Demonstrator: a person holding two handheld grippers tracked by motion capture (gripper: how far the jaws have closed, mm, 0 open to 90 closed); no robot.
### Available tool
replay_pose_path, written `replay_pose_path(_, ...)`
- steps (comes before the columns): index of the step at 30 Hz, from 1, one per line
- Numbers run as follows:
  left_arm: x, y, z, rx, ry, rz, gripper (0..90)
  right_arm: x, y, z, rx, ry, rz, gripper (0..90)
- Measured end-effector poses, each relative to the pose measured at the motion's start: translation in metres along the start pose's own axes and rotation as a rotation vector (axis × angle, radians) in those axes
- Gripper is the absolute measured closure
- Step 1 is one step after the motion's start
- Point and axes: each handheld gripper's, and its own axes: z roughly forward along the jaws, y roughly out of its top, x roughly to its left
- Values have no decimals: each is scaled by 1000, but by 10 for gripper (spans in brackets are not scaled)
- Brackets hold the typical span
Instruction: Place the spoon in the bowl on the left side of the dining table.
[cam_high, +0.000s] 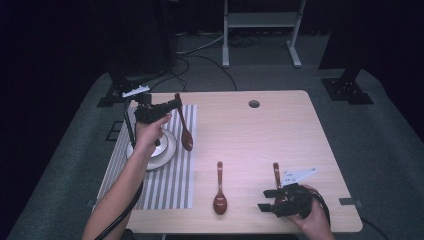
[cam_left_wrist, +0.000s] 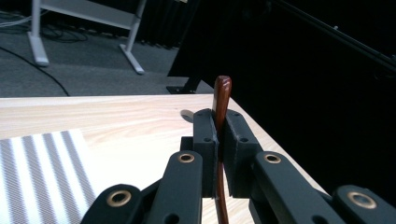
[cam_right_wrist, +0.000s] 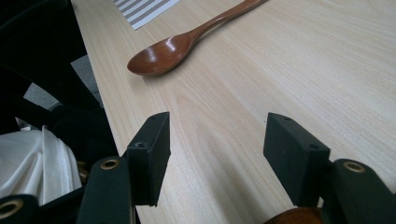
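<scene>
Left gripper in the high view is raised over the striped placemat, pinching a brown wooden spoon by its handle; the spoon's long axis runs from 12 to 6 o'clock, bowl hanging down at 6, just to the 3 o'clock side of the white plate. Right gripper rests at the table's near edge, its jaws spread, a second spoon lying at its 9 o'clock, a third spoon's handle at its 12.

From the left gripper view, the jaws press together on the handle, whose tip stands upright at 12 o'clock.

From the right gripper view, the jaws stand apart over bare wood; the second spoon's bowl faces up, handle pointing to 1 o'clock.
</scene>
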Motion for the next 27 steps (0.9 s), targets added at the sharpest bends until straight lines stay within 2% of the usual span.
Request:
replay_pose_path(7, 14, 7, -17, -28, 45, -8, 847, 1, 0, 2, 7, 7, -5, 399)
replay_pose_path(16, 26, 11, -29, -50, 87, -28, 846, 0, 0, 1, 3, 9, -4, 399)
replay_pose_path(27, 37, 18, -41, -65, 129, -31, 846, -1, 1, 1, 1, 11, -2, 399)
